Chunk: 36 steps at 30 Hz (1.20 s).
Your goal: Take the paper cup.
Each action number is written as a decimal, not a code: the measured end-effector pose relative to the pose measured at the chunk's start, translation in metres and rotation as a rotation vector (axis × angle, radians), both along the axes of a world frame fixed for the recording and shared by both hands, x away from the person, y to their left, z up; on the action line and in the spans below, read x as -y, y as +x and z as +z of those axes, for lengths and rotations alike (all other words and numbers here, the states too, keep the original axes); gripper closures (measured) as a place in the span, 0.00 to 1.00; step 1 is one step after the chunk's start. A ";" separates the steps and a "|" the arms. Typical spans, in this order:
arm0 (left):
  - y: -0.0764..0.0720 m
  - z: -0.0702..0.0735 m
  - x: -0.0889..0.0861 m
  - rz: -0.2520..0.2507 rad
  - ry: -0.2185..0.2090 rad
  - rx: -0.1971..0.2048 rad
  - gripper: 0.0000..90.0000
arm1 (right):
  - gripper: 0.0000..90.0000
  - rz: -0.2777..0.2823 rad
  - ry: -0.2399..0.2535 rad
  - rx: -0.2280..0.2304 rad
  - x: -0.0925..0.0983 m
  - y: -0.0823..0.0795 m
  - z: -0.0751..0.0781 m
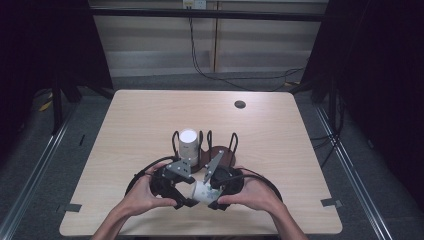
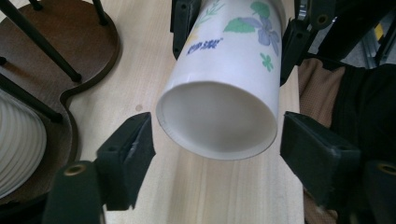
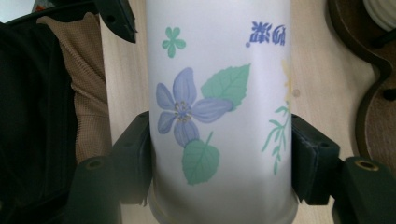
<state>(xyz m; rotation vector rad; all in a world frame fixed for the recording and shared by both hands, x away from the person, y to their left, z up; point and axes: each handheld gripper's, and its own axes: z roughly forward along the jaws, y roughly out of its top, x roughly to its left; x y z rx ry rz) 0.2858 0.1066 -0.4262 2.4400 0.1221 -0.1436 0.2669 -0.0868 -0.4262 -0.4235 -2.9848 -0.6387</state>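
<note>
Right gripper [image 3: 219, 154] pinches a white paper cup printed with purple flowers and green leaves [image 3: 219, 93]; left gripper [image 2: 217, 144] stands spread around its rim.

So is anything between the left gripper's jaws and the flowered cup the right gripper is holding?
Nothing visible. In the left gripper view, the flowered cup points its open mouth at the left gripper, whose jaws flank the rim with bare gaps on both sides. The right gripper clamps the cup's body farther along, clear of the rim.

Flowered cup's [image 3: 219, 112] rim and base cut off by right gripper view's edges.
</note>
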 end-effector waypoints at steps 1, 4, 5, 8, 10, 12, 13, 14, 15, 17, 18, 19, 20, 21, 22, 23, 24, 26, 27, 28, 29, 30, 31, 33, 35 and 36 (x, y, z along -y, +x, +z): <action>0.000 0.000 0.000 0.005 0.000 0.000 0.31 | 0.38 0.009 0.009 0.003 0.000 0.000 -0.001; -0.001 -0.001 0.002 -0.006 0.002 -0.004 0.31 | 0.38 -0.001 0.009 -0.004 -0.002 0.000 -0.001; -0.001 -0.001 0.002 -0.009 0.004 -0.004 0.31 | 0.38 0.006 0.012 -0.005 -0.002 0.000 -0.001; -0.002 -0.002 0.003 -0.014 0.004 -0.012 0.32 | 0.38 0.018 0.016 -0.005 -0.002 0.000 -0.002; -0.002 -0.002 0.004 -0.031 0.005 -0.013 0.35 | 0.38 0.021 0.024 -0.010 -0.003 -0.001 -0.001; -0.002 -0.001 0.005 -0.034 0.007 -0.015 0.36 | 0.38 0.026 0.030 -0.015 -0.004 -0.001 -0.002; -0.001 -0.001 0.005 -0.036 0.005 -0.014 0.36 | 0.38 0.031 0.032 -0.016 -0.004 0.000 -0.002; -0.001 -0.001 0.005 -0.041 0.006 -0.017 0.35 | 0.38 0.028 0.030 -0.013 -0.005 0.000 -0.002; -0.001 -0.001 0.004 -0.037 0.001 -0.017 0.35 | 0.38 0.037 0.040 -0.016 -0.006 0.000 -0.003; -0.001 -0.001 0.005 -0.041 0.005 -0.021 0.34 | 0.38 0.042 0.041 -0.018 -0.007 0.000 -0.003; -0.001 -0.001 0.005 -0.041 0.005 -0.021 0.34 | 0.38 0.042 0.041 -0.018 -0.007 0.000 -0.003; -0.001 -0.002 0.005 -0.039 0.004 -0.021 0.35 | 0.38 0.047 0.039 -0.015 -0.008 0.000 -0.004; -0.001 -0.001 0.005 -0.041 0.001 -0.016 0.36 | 0.38 0.043 0.032 -0.012 -0.008 0.000 -0.003; -0.002 -0.002 0.005 -0.039 0.007 -0.017 0.36 | 0.38 0.044 0.029 -0.008 -0.009 0.000 -0.003; -0.002 -0.002 0.005 -0.039 0.007 -0.017 0.36 | 0.38 0.045 0.027 -0.012 -0.009 -0.001 -0.003; -0.002 -0.002 0.005 -0.045 0.005 -0.022 0.36 | 0.38 0.050 0.031 -0.008 -0.009 -0.002 -0.003; -0.002 -0.002 0.005 -0.045 0.005 -0.022 0.36 | 0.38 0.050 0.031 -0.008 -0.009 -0.002 -0.003; -0.002 -0.002 0.004 -0.042 0.002 -0.022 0.36 | 0.38 0.052 0.033 -0.005 -0.009 -0.001 -0.003; -0.001 -0.002 0.005 -0.047 -0.001 -0.034 0.36 | 0.38 0.053 0.034 -0.007 -0.009 -0.001 -0.003; -0.001 -0.002 0.005 -0.054 -0.002 -0.033 0.36 | 0.38 0.057 0.043 -0.007 -0.009 -0.001 -0.003; -0.002 -0.002 0.005 -0.054 -0.002 -0.032 0.36 | 0.38 0.061 0.046 -0.007 -0.010 -0.002 -0.002; -0.002 -0.003 0.006 -0.058 0.002 -0.043 0.36 | 0.38 0.068 0.047 -0.007 -0.011 -0.003 -0.002; -0.004 -0.004 0.006 -0.049 0.002 -0.057 0.36 | 0.38 0.068 0.047 -0.007 -0.011 -0.003 -0.002; -0.004 -0.002 0.003 -0.061 -0.005 -0.066 0.38 | 0.38 0.078 0.052 -0.006 -0.013 -0.005 -0.002; -0.005 -0.003 0.003 -0.061 -0.001 -0.065 0.38 | 0.38 0.082 0.049 -0.003 -0.013 -0.006 -0.002; -0.004 -0.004 0.003 -0.068 0.007 -0.068 0.38 | 0.38 0.082 0.049 -0.003 -0.013 -0.006 -0.002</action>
